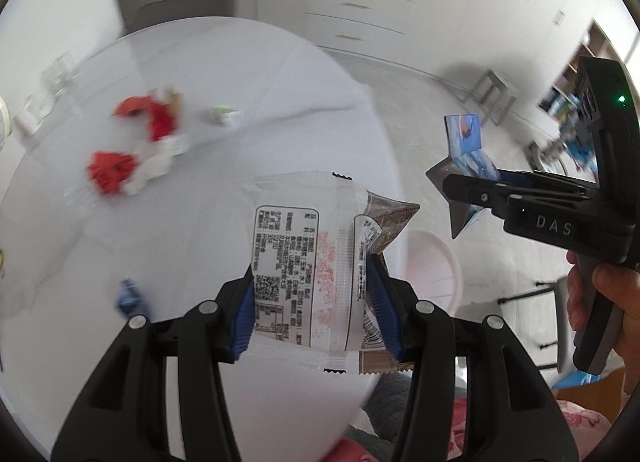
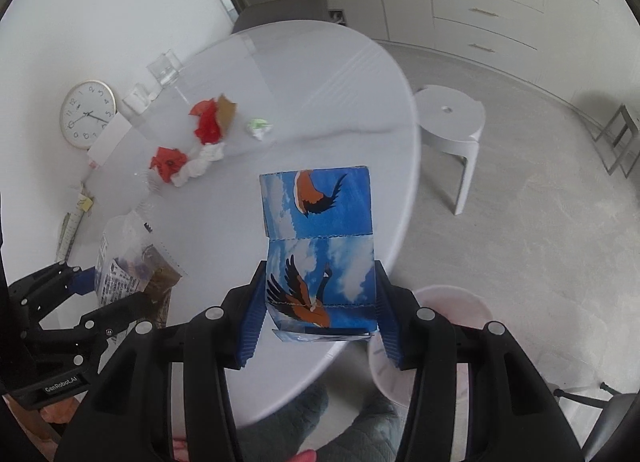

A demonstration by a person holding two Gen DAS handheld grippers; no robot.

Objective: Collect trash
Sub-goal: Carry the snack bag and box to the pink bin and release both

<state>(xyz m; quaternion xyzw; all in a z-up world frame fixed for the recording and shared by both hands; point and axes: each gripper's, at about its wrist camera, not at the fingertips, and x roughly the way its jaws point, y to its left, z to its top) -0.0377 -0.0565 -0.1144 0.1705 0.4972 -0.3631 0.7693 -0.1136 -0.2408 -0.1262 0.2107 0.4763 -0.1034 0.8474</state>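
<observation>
A round white table (image 2: pixel 320 74) sits in front of me, and most of the trash is still on its far left part: 2 red crumpled papers (image 2: pixel 206 124) and (image 2: pixel 168 161), a brown scrap (image 2: pixel 226 112) touching the upper red one, a white crumpled tissue (image 2: pixel 200 164) between and just below them, and a small green-white wad (image 2: pixel 259 128) a little to their right. A small blue scrap (image 1: pixel 130 296) lies near the table's front edge, blurred in my left view. At the far left edge stand 2 clear glasses (image 2: pixel 164 68), with a clock (image 2: pixel 87 113) leaning beside them. Beyond the table's right side is a white stool (image 2: pixel 448 118), and near my knees, just off the table's front right edge, a pale pink bin (image 2: pixel 454 302). Nothing lies between me and the bin.

My left gripper (image 1: pixel 316 302) is clamped on a clear printed wrapper (image 1: pixel 296 262) with a brown wrapper (image 1: pixel 390 218) bunched against it, both held up over the table's front edge. My right gripper (image 2: pixel 320 316) is closed on a blue carton (image 2: pixel 318 246) printed with flying birds, pinched at its lower half, standing upright over the table edge just left of the bin.
</observation>
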